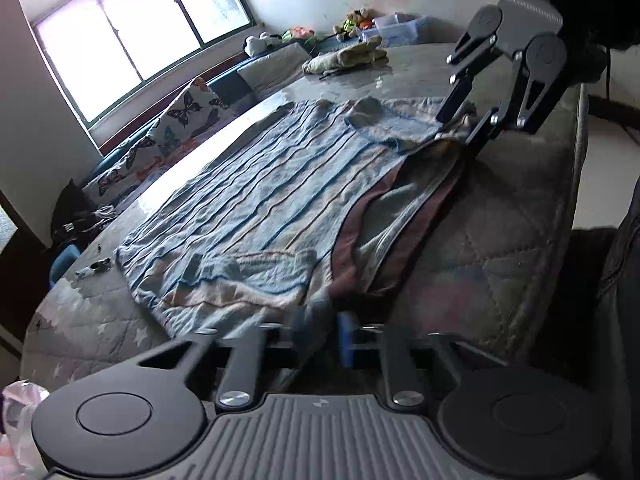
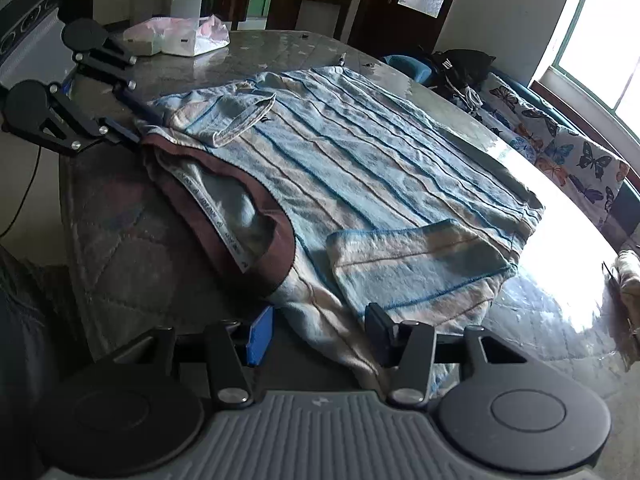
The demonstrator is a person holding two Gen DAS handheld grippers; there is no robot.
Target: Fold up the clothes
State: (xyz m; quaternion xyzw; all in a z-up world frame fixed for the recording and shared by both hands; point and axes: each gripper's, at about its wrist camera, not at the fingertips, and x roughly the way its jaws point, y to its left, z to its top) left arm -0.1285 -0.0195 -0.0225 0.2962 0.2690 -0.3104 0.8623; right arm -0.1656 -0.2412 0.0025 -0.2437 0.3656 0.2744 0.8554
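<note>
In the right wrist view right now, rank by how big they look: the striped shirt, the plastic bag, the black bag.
1. striped shirt, far largest.
2. plastic bag.
3. black bag, close to the plastic bag; both lie far off, so that order is unsure.

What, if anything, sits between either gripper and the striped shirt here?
Nothing visible. The left gripper is already at the striped shirt near its maroon collar, fingers close around the fabric. The right gripper is open with the shoulder cloth lying between its fingers. Both sleeves are already folded in.
</note>
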